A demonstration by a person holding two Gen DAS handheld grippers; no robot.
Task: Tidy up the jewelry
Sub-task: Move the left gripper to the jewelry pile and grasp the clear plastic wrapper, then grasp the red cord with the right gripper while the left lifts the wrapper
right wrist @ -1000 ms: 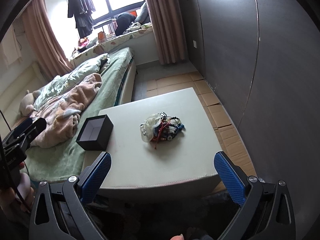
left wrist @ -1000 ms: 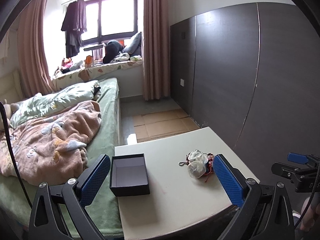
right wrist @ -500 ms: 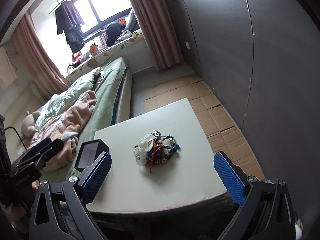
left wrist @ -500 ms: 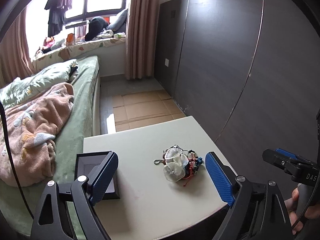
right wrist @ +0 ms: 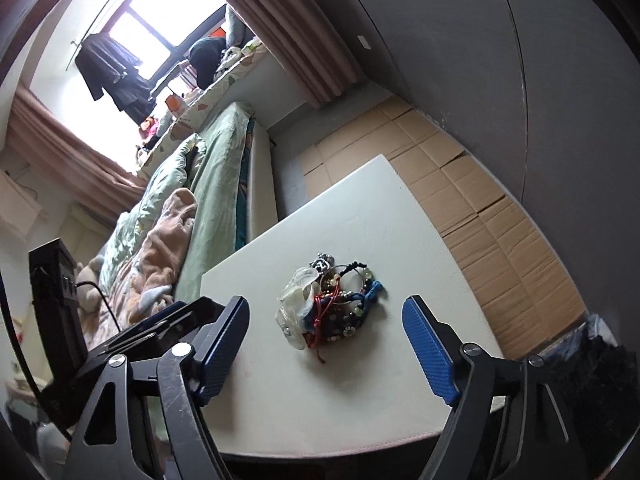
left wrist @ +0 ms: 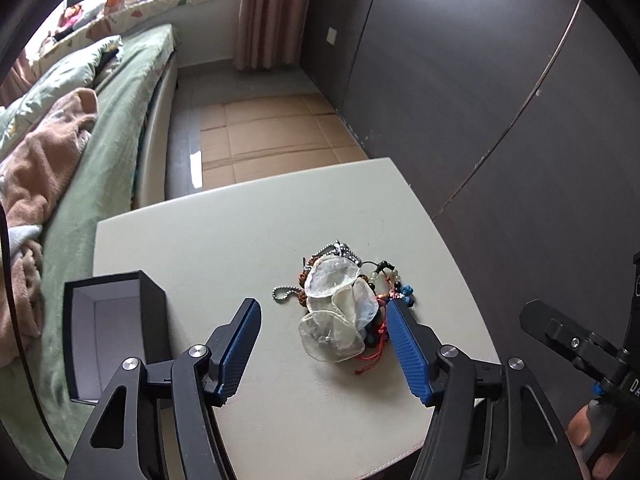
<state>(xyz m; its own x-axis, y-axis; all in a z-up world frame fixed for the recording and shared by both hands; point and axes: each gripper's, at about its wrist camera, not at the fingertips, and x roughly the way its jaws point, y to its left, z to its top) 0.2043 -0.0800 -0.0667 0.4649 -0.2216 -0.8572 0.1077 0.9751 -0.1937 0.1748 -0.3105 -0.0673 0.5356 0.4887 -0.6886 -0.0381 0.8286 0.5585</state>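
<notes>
A tangled pile of jewelry (left wrist: 342, 306) with translucent shell discs, beads, a metal chain and red and blue cords lies in the middle of the white table (left wrist: 240, 232). It also shows in the right wrist view (right wrist: 330, 306). An open, empty black box (left wrist: 108, 332) stands at the table's left edge. My left gripper (left wrist: 324, 344) is open, low over the table, its blue pads on either side of the pile's near end. My right gripper (right wrist: 324, 344) is open and empty, a little short of the pile. The left gripper's body (right wrist: 160, 332) crosses the right wrist view.
A bed with green sheets and a pink blanket (left wrist: 44, 168) runs along the table's left side. A dark panelled wall (left wrist: 460, 80) stands to the right. Flattened cardboard (left wrist: 264, 136) covers the floor beyond the table. The right gripper's body (left wrist: 580, 352) shows at lower right.
Both grippers have moved forward and down toward the jewelry pile. The left one now straddles the pile's near end. Both remain open, and the right view has tilted.
</notes>
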